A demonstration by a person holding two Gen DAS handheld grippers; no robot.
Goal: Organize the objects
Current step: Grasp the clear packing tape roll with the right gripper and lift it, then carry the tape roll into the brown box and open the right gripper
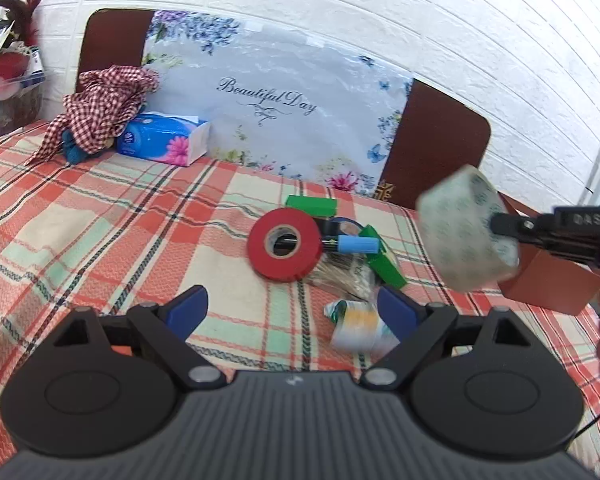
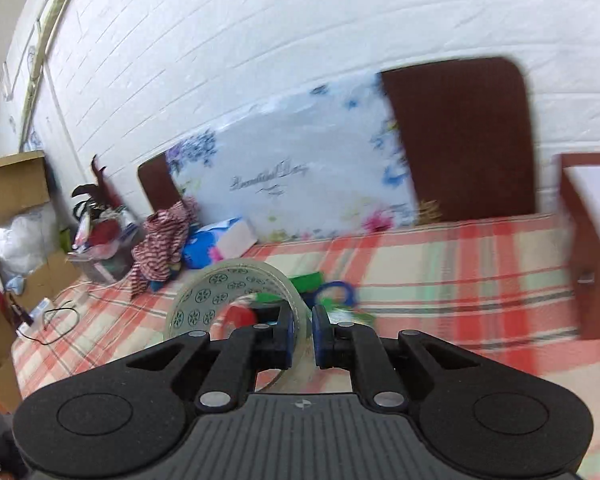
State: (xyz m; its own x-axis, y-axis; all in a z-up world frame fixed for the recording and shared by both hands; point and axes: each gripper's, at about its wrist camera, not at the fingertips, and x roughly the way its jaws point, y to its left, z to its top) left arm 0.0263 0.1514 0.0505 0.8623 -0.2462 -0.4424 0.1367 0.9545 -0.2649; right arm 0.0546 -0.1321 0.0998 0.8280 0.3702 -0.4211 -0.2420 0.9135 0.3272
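Observation:
My right gripper (image 2: 302, 326) is shut on a clear tape roll (image 2: 224, 292) with a star pattern and holds it above the plaid tablecloth; the roll also shows in the left wrist view (image 1: 466, 232), lifted at the right. My left gripper (image 1: 294, 308) is open and empty, low over the cloth. Ahead of it lie a red tape roll (image 1: 284, 245), a blue marker (image 1: 356, 245), green blocks (image 1: 311, 205), a blue tape ring (image 1: 346, 224) and a crumpled packet (image 1: 360, 324). The pile shows blurred in the right wrist view (image 2: 324, 292).
A brown box (image 1: 548, 280) stands at the right, behind the lifted roll. A tissue box (image 1: 164, 138) and a checked cloth (image 1: 100, 110) sit at the back left. A floral board (image 1: 276, 104) leans on the brick wall. Cardboard boxes (image 2: 16, 184) are left of the table.

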